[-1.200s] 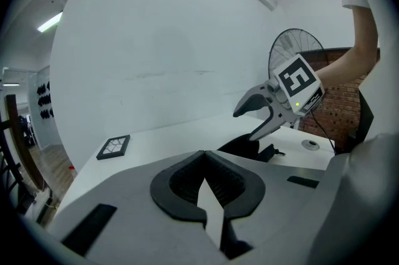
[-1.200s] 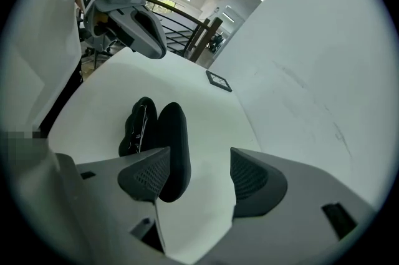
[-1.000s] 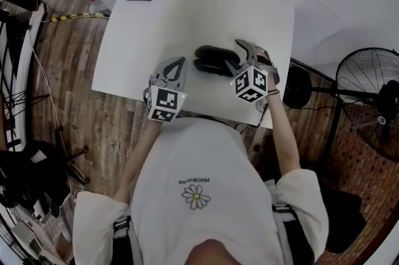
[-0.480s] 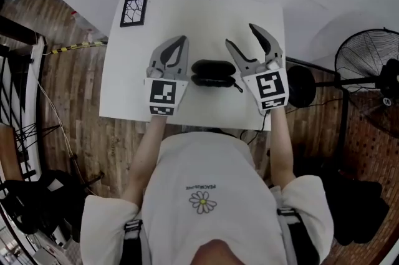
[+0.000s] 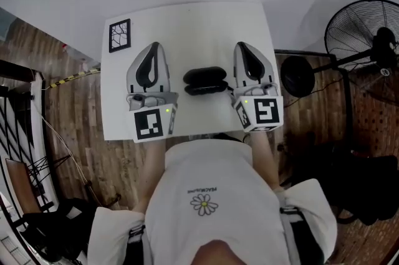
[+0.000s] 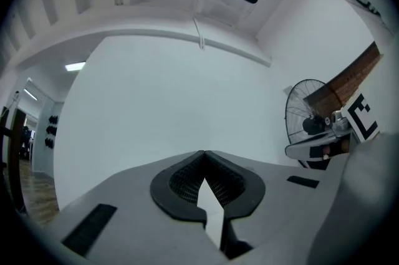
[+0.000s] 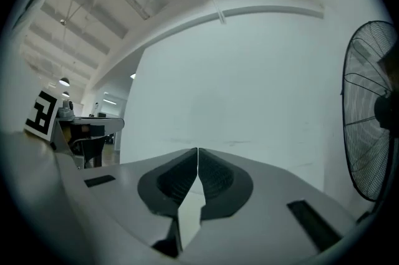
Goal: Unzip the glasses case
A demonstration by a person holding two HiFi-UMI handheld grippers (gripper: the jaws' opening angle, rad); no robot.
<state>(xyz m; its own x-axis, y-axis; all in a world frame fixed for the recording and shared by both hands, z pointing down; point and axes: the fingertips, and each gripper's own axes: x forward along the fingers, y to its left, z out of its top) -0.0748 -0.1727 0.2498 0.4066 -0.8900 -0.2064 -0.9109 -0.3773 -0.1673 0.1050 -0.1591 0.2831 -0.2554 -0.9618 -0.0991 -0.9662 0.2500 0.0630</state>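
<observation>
Layout on the table [image 5: 193, 27]
The glasses case [image 5: 204, 80] lay mid-table toward the near edge, a card [image 5: 120, 35] at the far left corner, a fan [image 5: 365, 30] standing off to the right.

white table [image 5: 193, 30], black glasses case [image 5: 204, 80] mid-table, patterned card [image 5: 120, 35] at far-left corner

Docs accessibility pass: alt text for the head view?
Black glasses case lies on a white table between the left claw and right claw, both shut and empty; the right one has just closed. Person's white shirt fills the foreground.
</observation>
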